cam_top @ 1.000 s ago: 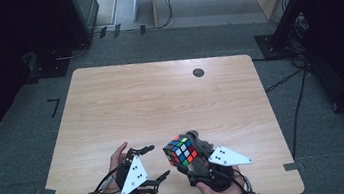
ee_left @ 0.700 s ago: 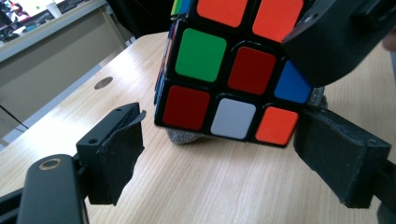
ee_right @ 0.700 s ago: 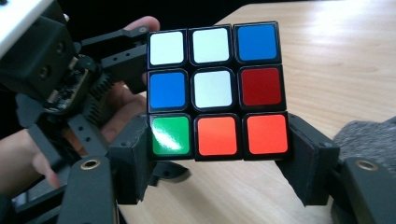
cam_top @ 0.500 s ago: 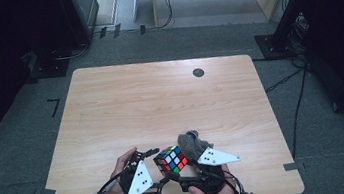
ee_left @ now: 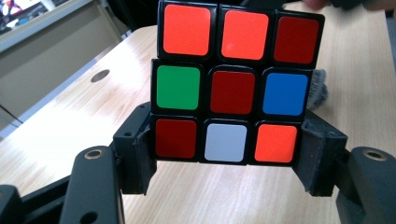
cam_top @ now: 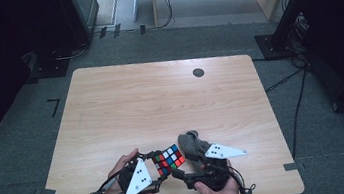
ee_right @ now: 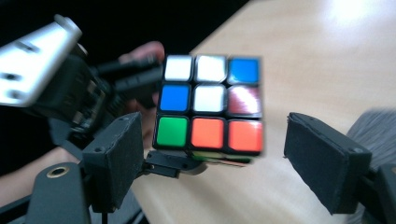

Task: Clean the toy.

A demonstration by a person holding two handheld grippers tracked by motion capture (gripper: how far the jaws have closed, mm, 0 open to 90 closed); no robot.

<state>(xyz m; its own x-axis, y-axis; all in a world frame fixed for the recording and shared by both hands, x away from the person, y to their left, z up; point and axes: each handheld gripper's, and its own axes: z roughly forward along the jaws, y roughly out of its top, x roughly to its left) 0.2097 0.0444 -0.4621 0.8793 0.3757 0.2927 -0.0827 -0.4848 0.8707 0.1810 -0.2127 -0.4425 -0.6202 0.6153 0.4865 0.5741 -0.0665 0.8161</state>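
Rubik's cube (ee_left: 233, 84) clamped in left gripper (ee_left: 229, 154), held above the near edge of the wooden table (cam_top: 160, 98).

Left gripper view: both pads press the cube's bottom row from either side; that row reads dark red, white, orange, with green, dark red, blue above it. Right gripper (ee_right: 210, 161) stands wide, its jaws apart on either flank of the cube without touching it; in its own view the cube is slightly blurred. High view: cube (cam_top: 168, 159) sits between the two hands, left gripper (cam_top: 155, 169) at its left, right gripper (cam_top: 183, 176) just beside it. Grey cloth (cam_top: 192, 143) lies crumpled on the table beside the right gripper.
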